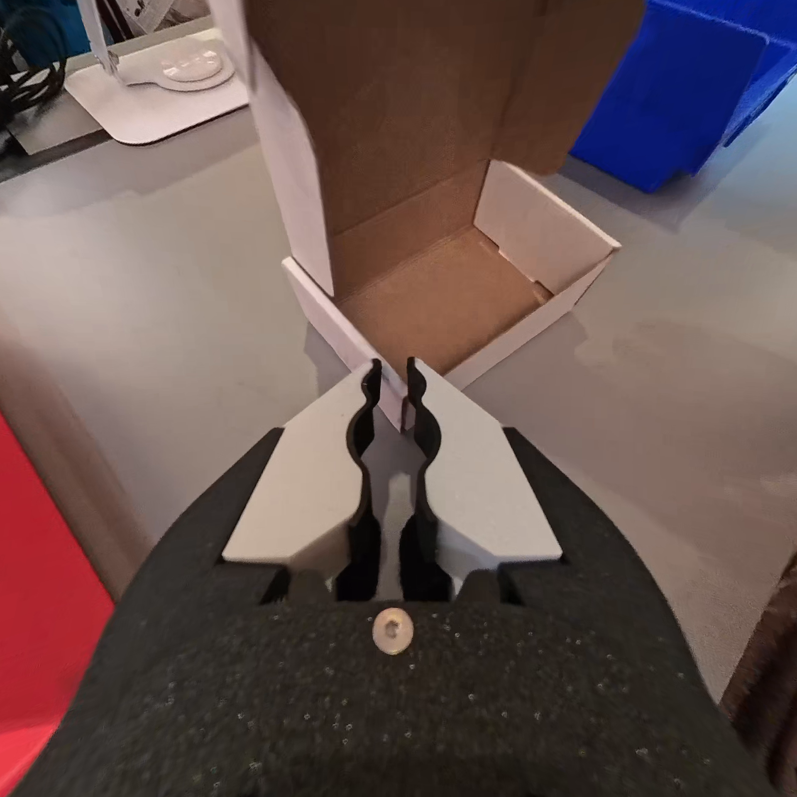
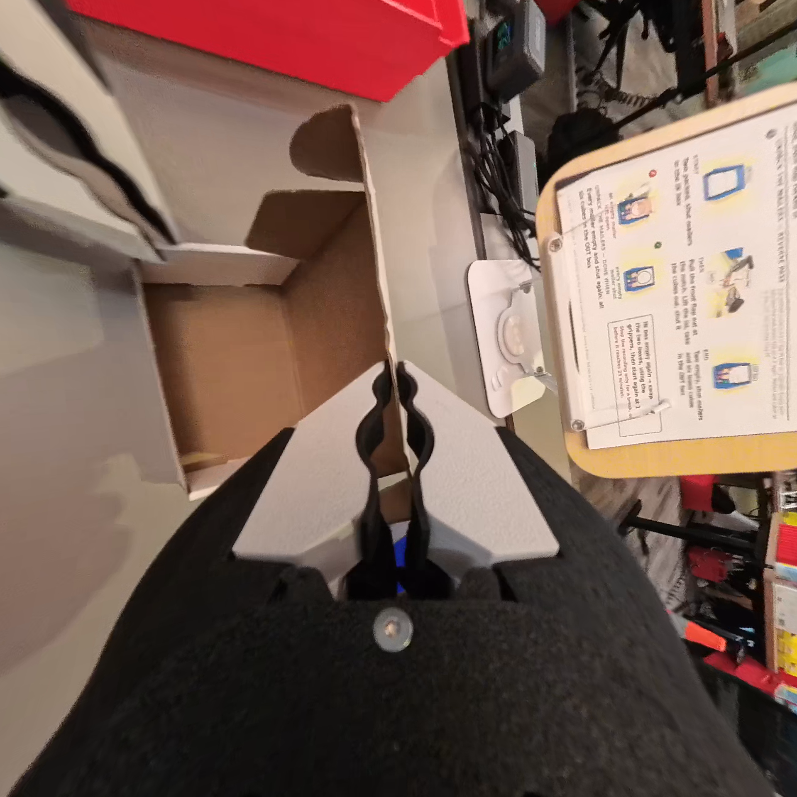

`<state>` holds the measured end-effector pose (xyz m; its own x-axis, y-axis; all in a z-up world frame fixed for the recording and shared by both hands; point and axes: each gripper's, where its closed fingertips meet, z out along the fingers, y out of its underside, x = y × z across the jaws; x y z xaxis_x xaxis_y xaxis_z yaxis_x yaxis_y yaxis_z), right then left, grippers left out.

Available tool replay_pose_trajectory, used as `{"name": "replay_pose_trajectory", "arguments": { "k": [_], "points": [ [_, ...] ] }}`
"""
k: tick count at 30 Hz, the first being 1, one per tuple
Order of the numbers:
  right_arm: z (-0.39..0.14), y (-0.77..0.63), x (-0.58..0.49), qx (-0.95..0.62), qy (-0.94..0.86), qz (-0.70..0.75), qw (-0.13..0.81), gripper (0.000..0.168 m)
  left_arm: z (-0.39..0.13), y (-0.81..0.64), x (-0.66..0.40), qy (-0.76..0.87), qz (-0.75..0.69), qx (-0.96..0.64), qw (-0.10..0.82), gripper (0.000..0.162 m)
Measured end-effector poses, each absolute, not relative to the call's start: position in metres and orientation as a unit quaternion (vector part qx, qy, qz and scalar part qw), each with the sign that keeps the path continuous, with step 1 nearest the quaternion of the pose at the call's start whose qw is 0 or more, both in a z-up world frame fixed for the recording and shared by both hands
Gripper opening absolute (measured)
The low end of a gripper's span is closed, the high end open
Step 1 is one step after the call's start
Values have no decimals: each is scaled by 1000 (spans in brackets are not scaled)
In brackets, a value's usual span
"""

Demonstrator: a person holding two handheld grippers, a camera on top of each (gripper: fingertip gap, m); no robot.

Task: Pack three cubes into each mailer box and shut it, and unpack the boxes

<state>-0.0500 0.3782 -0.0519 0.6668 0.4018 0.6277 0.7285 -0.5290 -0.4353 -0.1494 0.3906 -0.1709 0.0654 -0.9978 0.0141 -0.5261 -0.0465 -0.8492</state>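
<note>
The right tool (image 2: 394, 366) pinches the mailer box (image 2: 224, 345) lid; only the left tool (image 1: 394, 366) view shows it gripping the box corner.

The only writing stands on a white printed instruction sheet (image 2: 673, 276), with small coloured pictures among its lines, fixed to a pale wooden board (image 2: 556, 431) at the right of the right wrist view; the left wrist view shows no readable writing.

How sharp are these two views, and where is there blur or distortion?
Left wrist view: hand-held gripper sharp, raised lid smeared, red bin soft at the edge. Right wrist view: lid edge crisp, other hand-held gripper blurred, clipboard bent by wide-angle.
</note>
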Motion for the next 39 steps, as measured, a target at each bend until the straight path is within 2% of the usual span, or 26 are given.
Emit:
{"name": "replay_pose_trajectory", "arguments": {
  "k": [6, 15, 20, 24, 28, 31, 34, 37, 39],
  "points": [
    [-72, 429, 8, -893, -289, -149, 313, 2, -171, 391, -147, 595, -320, -638, 369, 7],
    [-165, 449, 45, -938, -268, -97, 198, 2, -171, 395, -146, 594, -310, -639, 378, 3],
    [-189, 449, 45, -955, -214, -31, 202, 5, -171, 396, -147, 596, -300, -639, 382, 3],
    [-144, 457, 44, -944, -175, 0, 281, 40, -170, 396, -147, 596, -300, -640, 380, 3],
    [-48, 441, 27, -901, -160, 29, 402, 76, -171, 397, -148, 596, -302, -640, 378, 3],
    [-5, 389, 2, -862, -171, 9, 476, 89, -171, 397, -148, 600, -297, -639, 379, 3],
    [-46, 326, -31, -869, -158, 8, 469, 106, -171, 399, -149, 603, -292, -637, 380, 3],
    [-111, 289, -61, -868, -128, 31, 480, 108, -171, 403, -149, 602, -287, -638, 384, 2],
    [-153, 279, -51, -885, -125, -24, 448, 116, -171, 404, -148, 601, -289, -640, 381, 2]
  ]
}}
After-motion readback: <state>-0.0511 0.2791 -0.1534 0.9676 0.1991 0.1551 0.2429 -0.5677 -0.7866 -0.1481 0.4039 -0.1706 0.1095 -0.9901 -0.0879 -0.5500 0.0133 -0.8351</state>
